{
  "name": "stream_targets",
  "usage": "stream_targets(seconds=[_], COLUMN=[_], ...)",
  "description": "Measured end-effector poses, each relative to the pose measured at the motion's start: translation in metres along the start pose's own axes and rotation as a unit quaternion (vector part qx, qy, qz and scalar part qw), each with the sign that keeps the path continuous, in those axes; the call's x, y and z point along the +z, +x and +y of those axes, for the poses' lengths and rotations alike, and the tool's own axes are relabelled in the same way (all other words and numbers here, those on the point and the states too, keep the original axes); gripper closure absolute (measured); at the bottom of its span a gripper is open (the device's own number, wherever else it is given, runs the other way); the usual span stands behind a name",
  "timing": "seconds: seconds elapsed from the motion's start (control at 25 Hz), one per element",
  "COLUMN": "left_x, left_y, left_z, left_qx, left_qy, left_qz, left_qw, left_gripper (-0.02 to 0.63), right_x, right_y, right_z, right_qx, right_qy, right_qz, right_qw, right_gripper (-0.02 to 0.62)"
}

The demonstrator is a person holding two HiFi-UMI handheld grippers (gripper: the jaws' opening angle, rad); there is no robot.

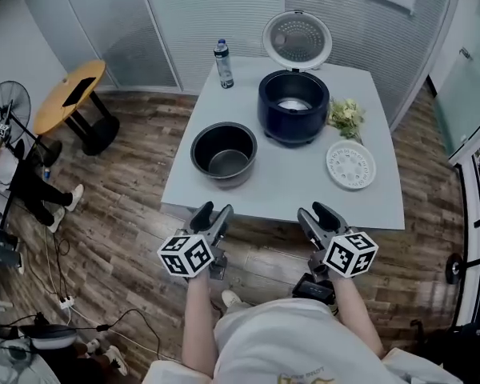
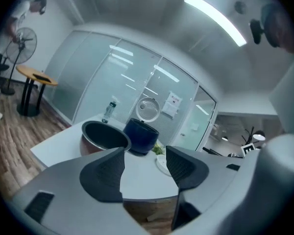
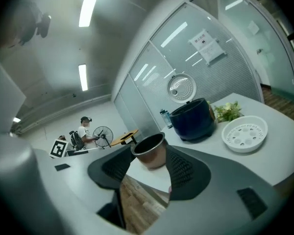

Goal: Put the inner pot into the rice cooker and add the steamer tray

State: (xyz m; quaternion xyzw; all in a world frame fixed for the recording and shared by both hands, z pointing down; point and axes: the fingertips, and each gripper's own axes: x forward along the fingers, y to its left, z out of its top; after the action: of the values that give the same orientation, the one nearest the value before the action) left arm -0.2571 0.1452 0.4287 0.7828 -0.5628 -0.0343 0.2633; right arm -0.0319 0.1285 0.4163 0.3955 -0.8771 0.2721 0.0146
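The dark inner pot stands empty on the white table, left of the dark blue rice cooker, whose lid is raised. The white steamer tray lies to the right of the cooker. My left gripper and right gripper hover open just short of the table's near edge, with nothing between the jaws. Over the left gripper I see the pot and cooker. Past the right gripper stand the pot, cooker and tray.
A water bottle stands at the table's far left corner and a bunch of greens lies beside the cooker. A round yellow side table and a floor fan stand on the wooden floor to the left. A person is far off.
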Motion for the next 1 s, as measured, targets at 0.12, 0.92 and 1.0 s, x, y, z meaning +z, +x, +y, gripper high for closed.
stream_targets(seconds=[0.12,0.92,1.0], left_x=[-0.004,0.037,0.044], left_y=[0.003,0.111,0.133], left_z=[0.009,0.200,0.220], left_qx=[0.019,0.078,0.076], left_qy=[-0.001,-0.029,-0.037], left_qz=[0.006,0.059,0.067], left_qw=[0.9998,0.9948,0.9942], left_gripper=[0.353,0.354,0.354], right_x=[-0.004,-0.004,0.002], right_y=[0.006,0.214,0.241], right_z=[-0.007,-0.039,-0.043], right_qx=[0.011,-0.031,-0.037], right_qy=[0.011,0.038,0.041], right_qz=[0.024,0.078,0.075], right_qw=[1.000,0.996,0.996], right_gripper=[0.345,0.344,0.345])
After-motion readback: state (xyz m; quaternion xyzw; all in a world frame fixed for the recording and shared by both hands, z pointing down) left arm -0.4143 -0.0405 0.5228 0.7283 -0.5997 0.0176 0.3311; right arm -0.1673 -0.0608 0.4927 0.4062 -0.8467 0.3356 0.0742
